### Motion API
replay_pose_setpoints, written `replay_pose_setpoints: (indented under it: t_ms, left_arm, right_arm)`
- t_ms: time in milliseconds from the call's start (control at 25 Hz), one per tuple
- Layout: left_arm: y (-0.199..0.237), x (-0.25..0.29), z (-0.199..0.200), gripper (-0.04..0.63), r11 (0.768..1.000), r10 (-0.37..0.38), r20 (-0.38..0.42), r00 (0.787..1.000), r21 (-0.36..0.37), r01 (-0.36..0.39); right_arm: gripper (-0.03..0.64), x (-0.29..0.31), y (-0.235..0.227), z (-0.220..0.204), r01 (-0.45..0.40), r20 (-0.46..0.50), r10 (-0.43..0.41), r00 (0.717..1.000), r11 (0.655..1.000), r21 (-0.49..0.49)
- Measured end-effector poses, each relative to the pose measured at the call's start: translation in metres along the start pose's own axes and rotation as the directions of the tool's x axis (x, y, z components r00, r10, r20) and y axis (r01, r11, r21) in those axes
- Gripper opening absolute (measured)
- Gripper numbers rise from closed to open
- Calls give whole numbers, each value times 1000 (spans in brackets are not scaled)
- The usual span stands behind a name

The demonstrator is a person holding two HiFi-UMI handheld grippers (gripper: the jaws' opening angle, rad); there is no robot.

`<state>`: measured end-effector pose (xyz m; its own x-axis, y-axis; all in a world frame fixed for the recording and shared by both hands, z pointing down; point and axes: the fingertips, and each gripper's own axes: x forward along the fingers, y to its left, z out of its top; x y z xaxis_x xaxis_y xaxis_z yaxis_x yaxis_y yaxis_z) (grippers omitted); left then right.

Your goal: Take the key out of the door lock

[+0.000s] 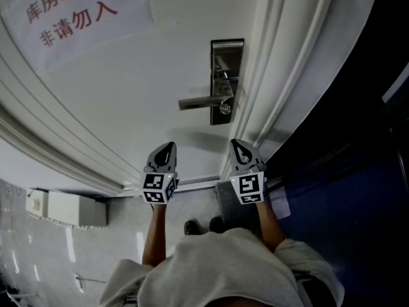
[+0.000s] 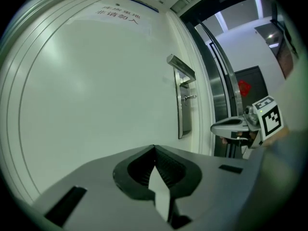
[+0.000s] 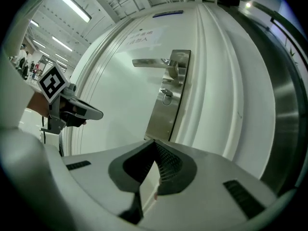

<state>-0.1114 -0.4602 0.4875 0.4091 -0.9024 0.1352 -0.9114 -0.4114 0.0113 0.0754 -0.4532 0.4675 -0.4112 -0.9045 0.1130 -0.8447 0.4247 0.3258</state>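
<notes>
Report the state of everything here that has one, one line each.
door: looks closed in its frame.
lever handle: level, not pressed.
key: in the lock plate under the lever handle, nothing touching it.
left gripper: fingers together, empty, short of the door.
right gripper: fingers together, empty, short of the door.
</notes>
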Motion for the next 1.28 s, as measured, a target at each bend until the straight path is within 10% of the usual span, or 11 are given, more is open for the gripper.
replay_pose_setpoints:
  t_ms: [360,600,840,1080,1280]
  left_arm:
    - [6,-5,8,17,999,-49,25,999,8,49]
    - [8,-9,6,17,998,-61,26,998,4,60]
    - [11,-13,8,17,998,-60,32,998,2,60]
    - [12,-14,8,17,998,-59,35,998,3,59]
    - [11,-13,7,17,998,-63,33,997,1,63]
  right_arm:
    - [23,-1,-12,53,67,67,-55,996,982,-177]
    - [23,2,-18,80,82,69,-59,996,908,-411]
    - [23,9,-15,90,103,55,-88,995,759,-643]
    - [23,18,-10,86,116,46,-151,988,496,-860]
    - [23,22,-10,88,104,39,-165,986,408,-907]
